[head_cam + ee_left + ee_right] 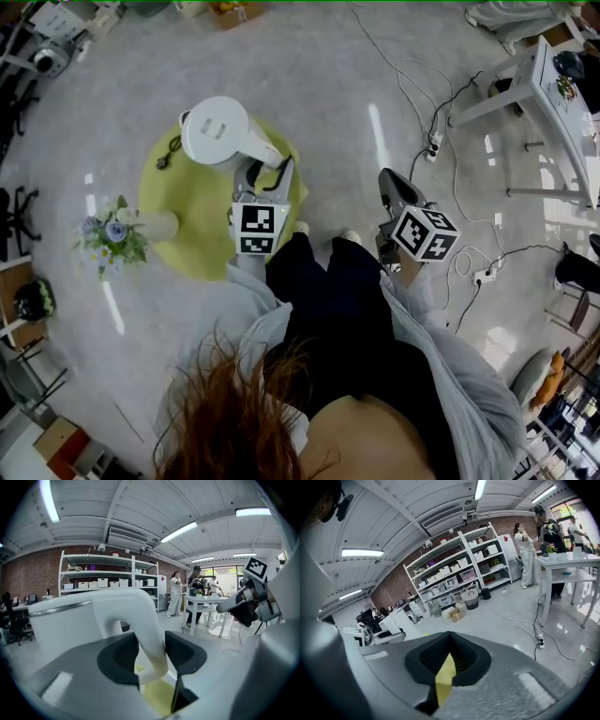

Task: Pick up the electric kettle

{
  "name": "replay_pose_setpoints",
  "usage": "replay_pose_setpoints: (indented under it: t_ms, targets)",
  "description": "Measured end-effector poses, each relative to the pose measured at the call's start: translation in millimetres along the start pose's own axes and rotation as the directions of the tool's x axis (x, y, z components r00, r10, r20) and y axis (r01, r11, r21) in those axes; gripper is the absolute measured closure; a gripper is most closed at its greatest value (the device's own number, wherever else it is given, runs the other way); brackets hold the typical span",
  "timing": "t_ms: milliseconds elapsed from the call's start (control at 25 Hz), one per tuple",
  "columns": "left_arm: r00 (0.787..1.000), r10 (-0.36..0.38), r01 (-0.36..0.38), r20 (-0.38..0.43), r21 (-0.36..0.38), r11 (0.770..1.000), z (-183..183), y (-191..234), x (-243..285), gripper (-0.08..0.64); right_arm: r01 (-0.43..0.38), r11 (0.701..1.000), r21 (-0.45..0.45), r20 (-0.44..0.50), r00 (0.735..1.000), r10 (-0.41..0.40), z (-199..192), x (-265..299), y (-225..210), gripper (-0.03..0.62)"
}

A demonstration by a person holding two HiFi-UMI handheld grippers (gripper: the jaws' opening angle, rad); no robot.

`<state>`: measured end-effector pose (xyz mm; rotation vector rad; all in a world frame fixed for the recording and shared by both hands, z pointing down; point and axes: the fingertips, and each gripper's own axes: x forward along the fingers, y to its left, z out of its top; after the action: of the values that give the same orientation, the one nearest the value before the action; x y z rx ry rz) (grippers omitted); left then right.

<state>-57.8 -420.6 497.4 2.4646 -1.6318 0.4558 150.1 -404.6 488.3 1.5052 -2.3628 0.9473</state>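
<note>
A white electric kettle (216, 131) stands on a round yellow-green table (183, 225). My left gripper (272, 175) reaches in from the kettle's right side. In the left gripper view the curved white handle (143, 630) runs down between the two black pads (117, 656), which sit against it on both sides, so the gripper (152, 652) is shut on the handle. My right gripper (385, 185) hangs over the bare floor to the right, apart from the kettle. Its jaws meet at the tip (449, 642) with nothing in them.
A vase of flowers (117, 234) and a small dark object (167, 157) share the table. Cables and power strips (433, 142) lie on the floor at right, near a white table (553, 94). Shelving (108, 583) and people (197, 585) stand farther off.
</note>
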Motion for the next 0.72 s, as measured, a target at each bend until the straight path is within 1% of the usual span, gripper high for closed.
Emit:
replay_pose_setpoints:
  t_ms: [80, 240, 400, 560, 720]
  targets:
    - [1.000, 0.020, -0.020, -0.004, 0.022, 1.000, 3, 4, 1, 0.360, 0.013, 1.000, -0.001, 0.010, 1.000, -0.013, 0, -8, -7, 0.591]
    - [0.998, 0.056, -0.056, 0.001, -0.012, 0.998, 8, 12, -1, 0.359, 0.029, 1.000, -0.008, 0.029, 0.999, -0.029, 3, -17, -19, 0.591]
    - [0.997, 0.075, -0.074, 0.014, -0.032, 0.997, 19, 13, -5, 0.356, 0.009, 1.000, -0.005, 0.047, 0.999, -0.009, 10, -18, -20, 0.591]
    - [0.997, 0.066, -0.066, 0.039, -0.011, 0.998, 34, 8, -4, 0.354, -0.017, 1.000, -0.007, 0.070, 0.997, 0.018, 23, -11, -18, 0.591]
    - [0.997, 0.037, -0.038, 0.061, 0.005, 0.999, 52, -2, -3, 0.353, -0.035, 0.999, -0.007, 0.082, 0.996, 0.035, 32, -7, -19, 0.591]
